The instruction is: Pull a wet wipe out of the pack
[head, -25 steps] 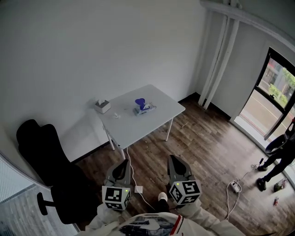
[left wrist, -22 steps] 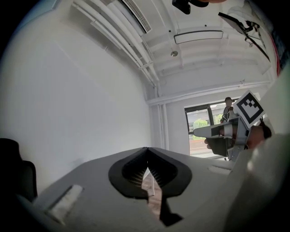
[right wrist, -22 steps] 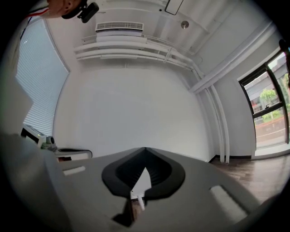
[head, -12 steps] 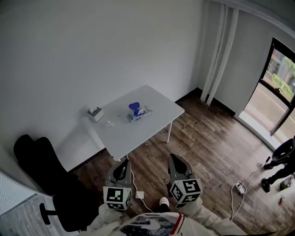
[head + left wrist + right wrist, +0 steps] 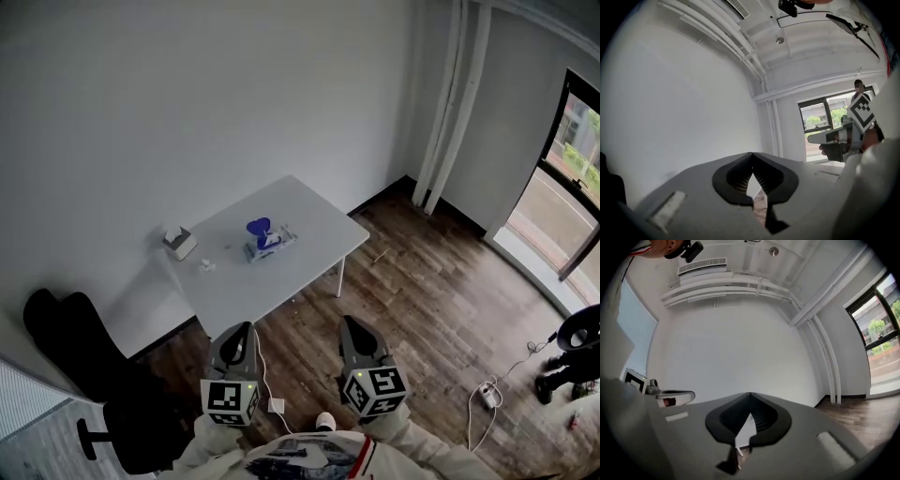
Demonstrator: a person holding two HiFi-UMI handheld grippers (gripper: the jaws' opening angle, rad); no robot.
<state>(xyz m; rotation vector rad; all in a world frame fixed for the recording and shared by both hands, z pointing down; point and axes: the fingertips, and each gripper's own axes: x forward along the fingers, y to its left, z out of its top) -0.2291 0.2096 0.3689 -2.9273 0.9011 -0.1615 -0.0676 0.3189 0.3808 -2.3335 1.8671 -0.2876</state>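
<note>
Left gripper (image 5: 242,330): jaws were closed, nothing between them; well short of the desk.
Right gripper (image 5: 352,326): jaws closed, empty, beside the left one.
Desk (image 5: 309,225): white, against the wall.
Wet wipe pack (image 5: 272,244): lay near the desk's middle, a blue part upright.
Box (image 5: 178,243): at the desk's left corner.

A white table (image 5: 309,246) stands by a plain white wall (image 5: 187,94) on dark wood floor (image 5: 441,300). Black chair (image 5: 70,352) at left, bright window (image 5: 567,183) right.
</note>
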